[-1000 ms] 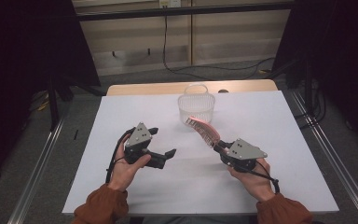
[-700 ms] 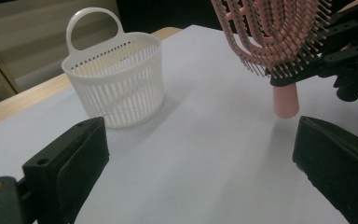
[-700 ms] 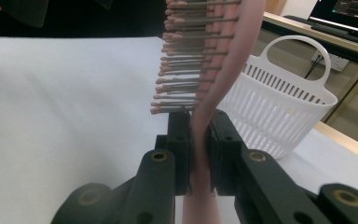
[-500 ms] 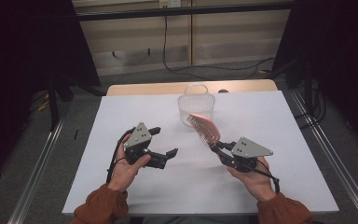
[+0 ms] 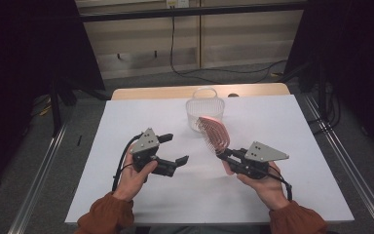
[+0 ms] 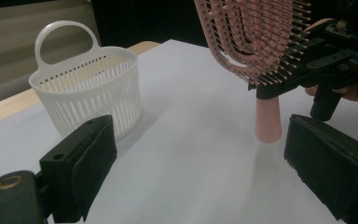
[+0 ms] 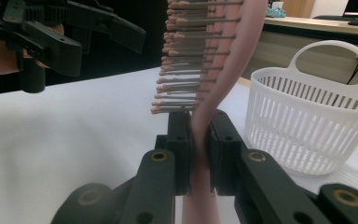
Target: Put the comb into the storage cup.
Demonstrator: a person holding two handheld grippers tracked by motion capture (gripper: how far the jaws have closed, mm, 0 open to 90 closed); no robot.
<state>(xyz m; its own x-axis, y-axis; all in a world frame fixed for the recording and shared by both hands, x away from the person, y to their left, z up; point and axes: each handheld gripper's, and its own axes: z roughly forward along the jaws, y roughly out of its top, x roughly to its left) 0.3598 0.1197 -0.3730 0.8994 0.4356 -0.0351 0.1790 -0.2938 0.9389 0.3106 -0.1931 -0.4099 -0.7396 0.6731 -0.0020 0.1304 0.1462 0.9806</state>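
Hairbrush [image 5: 214, 134] tilted up — basket [image 5: 205, 109] just behind.

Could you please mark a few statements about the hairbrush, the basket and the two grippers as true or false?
1. The right gripper is shut on the pink hairbrush. True.
2. The hairbrush lies inside the white basket. False: it is held up in front of the basket, outside it.
3. The left gripper holds the basket by its handle. False: its fingers stand open with nothing between them, apart from the basket.
4. The basket stands upright on the white table. True.
5. The brush's bristles point away from the left gripper. False: in the right gripper view they point towards it.
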